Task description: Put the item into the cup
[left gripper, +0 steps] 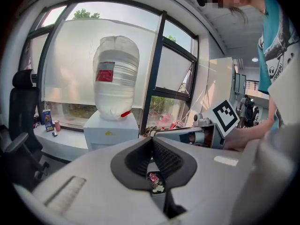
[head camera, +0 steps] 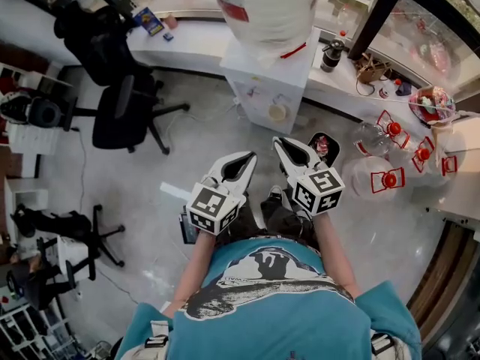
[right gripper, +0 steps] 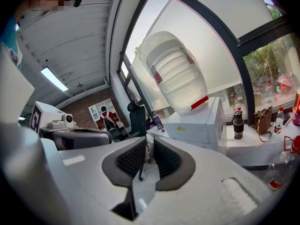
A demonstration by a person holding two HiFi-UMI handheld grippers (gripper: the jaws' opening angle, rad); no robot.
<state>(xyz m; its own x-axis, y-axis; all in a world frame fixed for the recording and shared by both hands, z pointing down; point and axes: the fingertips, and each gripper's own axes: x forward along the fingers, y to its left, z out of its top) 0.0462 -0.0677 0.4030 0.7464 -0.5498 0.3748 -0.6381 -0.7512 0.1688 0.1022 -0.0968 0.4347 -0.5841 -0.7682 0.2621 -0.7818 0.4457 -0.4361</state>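
Observation:
I see no cup in any view. Both grippers are held at waist height over the floor and point at a water dispenser [head camera: 271, 88]. My left gripper [head camera: 250, 156] has its pads touching at the tip [left gripper: 152, 139], with nothing between them. My right gripper [head camera: 278, 142] is beside it. Its pads stand a narrow gap apart [right gripper: 149, 143], and a small pale item [right gripper: 148, 149] seems to sit in that gap. The item is too small and too hidden to name.
Black office chairs [head camera: 124, 115] stand at the left. A small bin [head camera: 324, 147] with rubbish is on the floor just ahead. Clear containers with red clips [head camera: 386, 177] are at the right. A black flask [head camera: 330, 55] is on the window counter.

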